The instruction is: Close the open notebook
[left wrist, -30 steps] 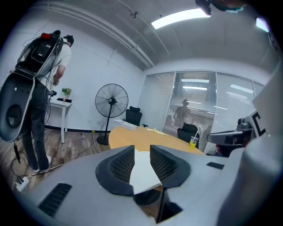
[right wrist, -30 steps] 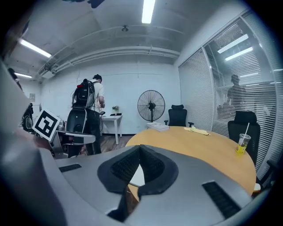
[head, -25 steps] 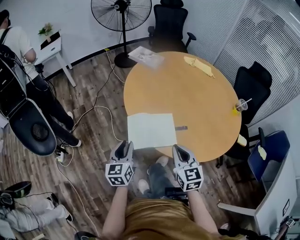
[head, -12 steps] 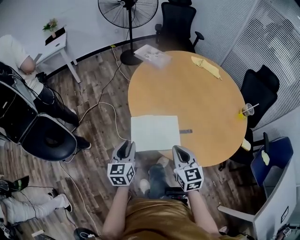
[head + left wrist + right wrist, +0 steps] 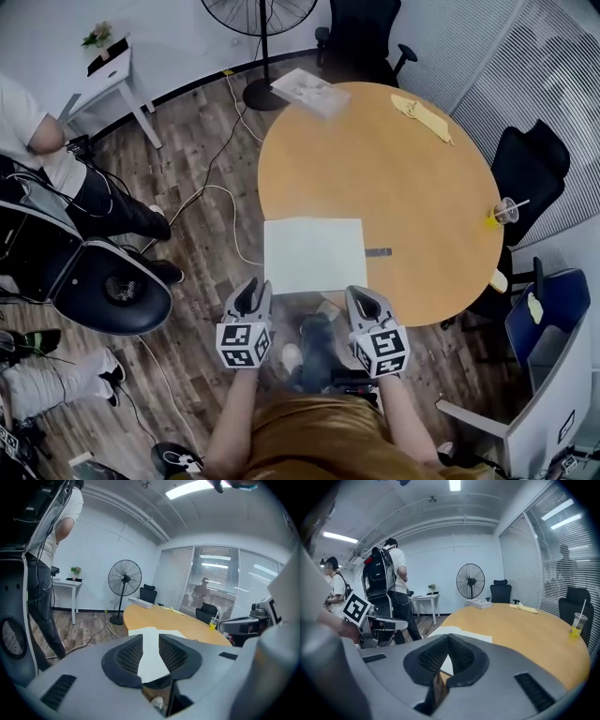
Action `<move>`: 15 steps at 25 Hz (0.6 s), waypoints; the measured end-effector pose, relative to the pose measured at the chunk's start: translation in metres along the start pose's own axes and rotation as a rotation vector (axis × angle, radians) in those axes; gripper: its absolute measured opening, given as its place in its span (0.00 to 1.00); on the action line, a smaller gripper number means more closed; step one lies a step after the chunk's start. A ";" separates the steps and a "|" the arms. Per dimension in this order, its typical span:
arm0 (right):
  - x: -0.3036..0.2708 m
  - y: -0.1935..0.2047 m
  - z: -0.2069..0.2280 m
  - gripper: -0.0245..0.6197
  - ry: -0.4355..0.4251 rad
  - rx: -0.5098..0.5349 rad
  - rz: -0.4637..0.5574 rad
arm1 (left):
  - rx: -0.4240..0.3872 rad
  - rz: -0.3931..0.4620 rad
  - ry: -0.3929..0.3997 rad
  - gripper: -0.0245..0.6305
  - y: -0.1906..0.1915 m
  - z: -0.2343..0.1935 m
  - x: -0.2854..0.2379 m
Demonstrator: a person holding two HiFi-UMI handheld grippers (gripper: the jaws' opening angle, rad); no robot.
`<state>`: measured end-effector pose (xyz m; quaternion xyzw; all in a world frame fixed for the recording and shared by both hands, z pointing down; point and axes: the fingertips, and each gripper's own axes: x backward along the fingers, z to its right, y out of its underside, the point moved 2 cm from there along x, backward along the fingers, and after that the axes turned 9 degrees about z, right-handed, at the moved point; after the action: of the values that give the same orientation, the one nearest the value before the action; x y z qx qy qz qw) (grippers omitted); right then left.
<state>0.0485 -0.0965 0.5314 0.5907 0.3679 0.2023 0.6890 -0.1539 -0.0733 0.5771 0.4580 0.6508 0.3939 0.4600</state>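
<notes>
White open notebook (image 5: 314, 255) is lying flat at the near edge of the round wooden worktop (image 5: 394, 169), pages up. The left gripper (image 5: 250, 287) and right gripper (image 5: 360, 296) hang just short of it, not touching. Left fingers are apart with nothing between them, right fingers meet at the tips, empty too.
</notes>
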 end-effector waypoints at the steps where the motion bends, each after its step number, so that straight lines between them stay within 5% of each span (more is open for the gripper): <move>1: -0.001 0.002 0.000 0.06 -0.002 0.000 -0.006 | 0.003 -0.007 -0.001 0.23 0.003 -0.001 0.000; 15: -0.005 0.034 0.015 0.06 -0.020 0.012 -0.088 | 0.066 -0.105 -0.024 0.22 0.049 -0.003 -0.008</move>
<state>0.0623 -0.1026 0.5654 0.5800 0.3876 0.1638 0.6975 -0.1445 -0.0680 0.6252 0.4429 0.6809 0.3420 0.4725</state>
